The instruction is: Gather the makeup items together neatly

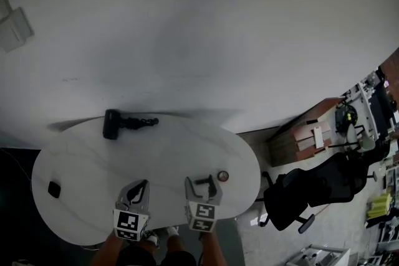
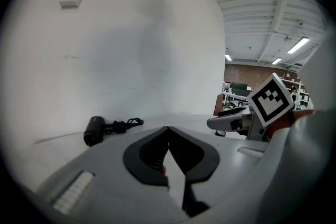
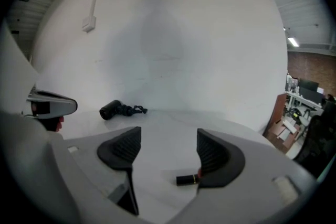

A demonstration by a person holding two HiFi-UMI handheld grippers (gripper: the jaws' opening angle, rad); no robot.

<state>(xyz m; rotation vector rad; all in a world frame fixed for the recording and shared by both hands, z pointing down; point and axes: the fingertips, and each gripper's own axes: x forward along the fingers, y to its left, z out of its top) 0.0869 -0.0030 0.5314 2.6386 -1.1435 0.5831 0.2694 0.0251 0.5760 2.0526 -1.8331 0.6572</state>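
On the white oval table (image 1: 75, 152), a black lipstick tube (image 3: 189, 179) with a gold band lies flat between the jaws of my open right gripper (image 3: 168, 149), against its right pad. The same tube (image 1: 201, 181) shows dark between that gripper's (image 1: 204, 184) fingers in the head view. A small round item (image 1: 223, 176) sits just right of it. My left gripper (image 2: 168, 131) has its tips touching, and a small red item (image 2: 163, 169) peeks out between the pads. That gripper (image 1: 138, 191) hovers near the table's front edge. A small black case (image 1: 54, 189) lies at the far left.
A black hair dryer (image 1: 112, 124) with a coiled cord (image 1: 142, 122) lies at the table's far edge by the white wall. A black office chair (image 1: 299, 196) stands on the floor to the right of the table.
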